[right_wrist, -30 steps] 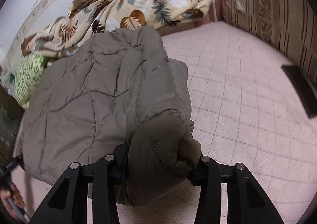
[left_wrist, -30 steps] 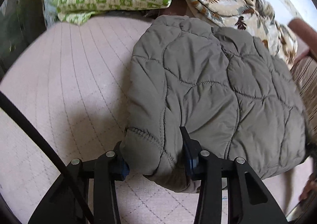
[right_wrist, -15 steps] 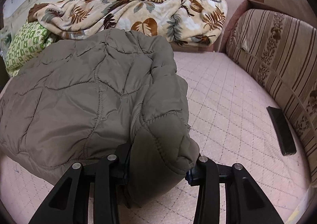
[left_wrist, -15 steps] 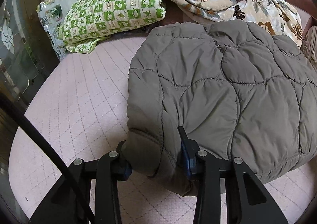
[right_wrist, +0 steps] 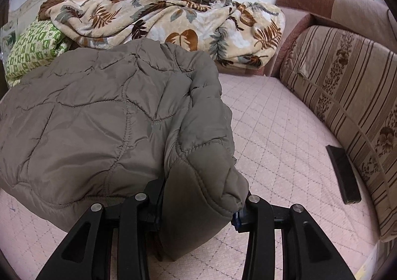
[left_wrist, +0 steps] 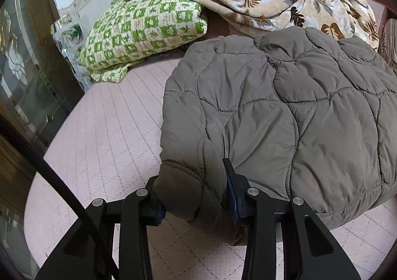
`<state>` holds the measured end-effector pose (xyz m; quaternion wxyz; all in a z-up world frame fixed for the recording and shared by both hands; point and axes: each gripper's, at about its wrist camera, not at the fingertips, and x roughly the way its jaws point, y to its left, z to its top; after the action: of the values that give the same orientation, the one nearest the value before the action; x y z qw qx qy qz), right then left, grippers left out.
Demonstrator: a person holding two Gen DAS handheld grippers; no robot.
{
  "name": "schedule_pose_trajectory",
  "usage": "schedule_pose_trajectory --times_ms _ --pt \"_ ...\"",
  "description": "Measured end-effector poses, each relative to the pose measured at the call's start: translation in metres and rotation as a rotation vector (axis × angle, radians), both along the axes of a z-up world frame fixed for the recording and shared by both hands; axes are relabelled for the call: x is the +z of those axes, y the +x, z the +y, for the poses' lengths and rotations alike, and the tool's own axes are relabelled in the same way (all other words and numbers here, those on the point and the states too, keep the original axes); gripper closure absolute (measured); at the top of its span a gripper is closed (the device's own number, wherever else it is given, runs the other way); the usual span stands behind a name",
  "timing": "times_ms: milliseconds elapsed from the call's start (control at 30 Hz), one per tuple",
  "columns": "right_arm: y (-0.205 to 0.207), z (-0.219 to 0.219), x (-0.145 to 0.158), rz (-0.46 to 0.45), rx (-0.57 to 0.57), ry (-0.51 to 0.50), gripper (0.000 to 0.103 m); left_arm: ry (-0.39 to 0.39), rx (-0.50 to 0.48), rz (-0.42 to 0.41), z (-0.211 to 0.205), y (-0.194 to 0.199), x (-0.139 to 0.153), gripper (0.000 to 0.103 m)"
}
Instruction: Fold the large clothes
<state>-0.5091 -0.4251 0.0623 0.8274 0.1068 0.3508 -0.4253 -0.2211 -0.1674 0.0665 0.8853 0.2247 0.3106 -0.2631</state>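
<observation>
A grey-brown quilted jacket (left_wrist: pixel 285 111) lies in a folded bundle on the pink quilted bed cover (left_wrist: pixel 104 136); it also shows in the right wrist view (right_wrist: pixel 94 126). My left gripper (left_wrist: pixel 193 195) is shut on the jacket's near left corner, the padded cloth bulging between the fingers. My right gripper (right_wrist: pixel 201 205) is shut on the jacket's near right corner, a thick fold that hangs over the fingers. Both fingertips are partly hidden by cloth.
A green checked pillow (left_wrist: pixel 144 32) and a leaf-print blanket (right_wrist: pixel 173 17) lie at the back. A striped sofa backrest (right_wrist: pixel 347 96) runs along the right, with a dark flat remote-like object (right_wrist: pixel 343 173) beside it. A dark wooden frame (left_wrist: pixel 29 76) stands at left.
Both grippers, still holding the jacket's corners, have tilted up and drawn back; more of the pillow, blanket and wall shows. The jacket has settled lower on the bed.
</observation>
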Motion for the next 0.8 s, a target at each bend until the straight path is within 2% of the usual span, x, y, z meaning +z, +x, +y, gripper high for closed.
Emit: schedule_pose_trajectory --times_ms 200,500,800 --pt "0.002 0.005 0.004 0.012 0.004 -0.047 0.061 -0.012 0.009 -0.02 0.002 -0.001 0.004 0.066" --pt "-0.006 0.013 0.025 -0.053 -0.007 -0.108 0.064 -0.096 0.037 -0.093 0.011 -0.009 0.03 0.067" --pt "-0.016 0.027 0.044 -0.093 0.004 -0.15 0.064 -0.139 0.047 -0.099 0.027 -0.019 0.049 0.067"
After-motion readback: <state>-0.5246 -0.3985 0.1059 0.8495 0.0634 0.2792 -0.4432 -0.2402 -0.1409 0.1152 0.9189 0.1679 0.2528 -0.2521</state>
